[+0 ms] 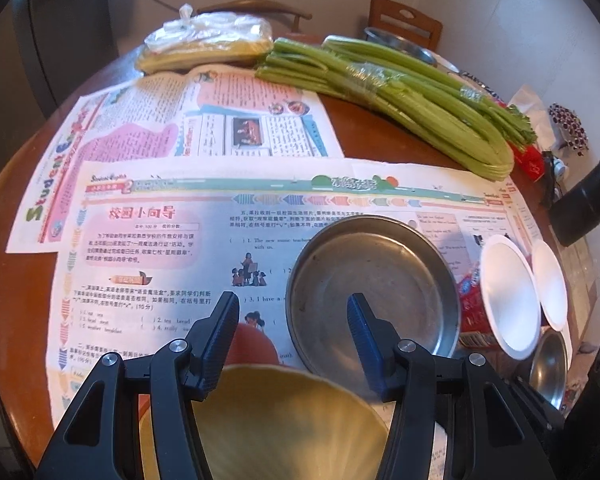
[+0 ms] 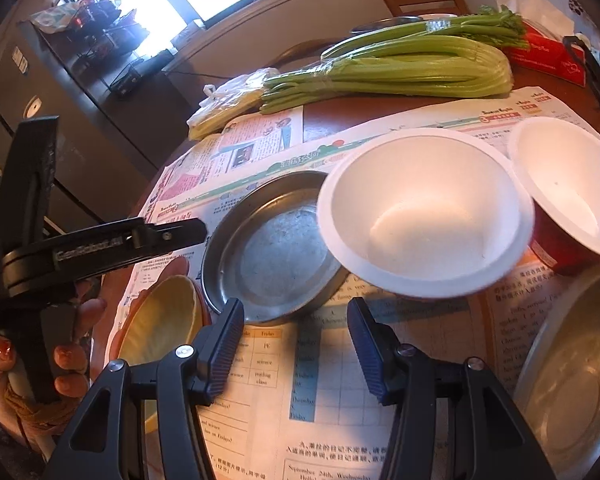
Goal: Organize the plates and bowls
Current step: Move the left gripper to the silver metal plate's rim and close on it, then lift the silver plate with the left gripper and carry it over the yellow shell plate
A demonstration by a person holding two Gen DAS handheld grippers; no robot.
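A steel plate [image 1: 374, 292] lies on newspaper at the table's middle; it also shows in the right wrist view [image 2: 272, 248]. A yellow bowl [image 1: 276, 424] sits right under my left gripper [image 1: 294, 314], which is open and empty above its far rim. The yellow bowl [image 2: 160, 316] shows left of my right gripper [image 2: 296, 318], which is open and empty over the newspaper. Two white-lined red paper bowls [image 2: 420, 212] [image 2: 568, 184] stand just beyond it. A second steel dish [image 2: 572, 368] lies at the right.
A celery bunch [image 1: 400, 88] lies across the far side of the round wooden table [image 1: 12, 288], with a bagged yellow item [image 1: 208, 44], a red tissue box [image 2: 548, 56] and a far steel bowl [image 1: 404, 46]. Wooden chairs stand behind.
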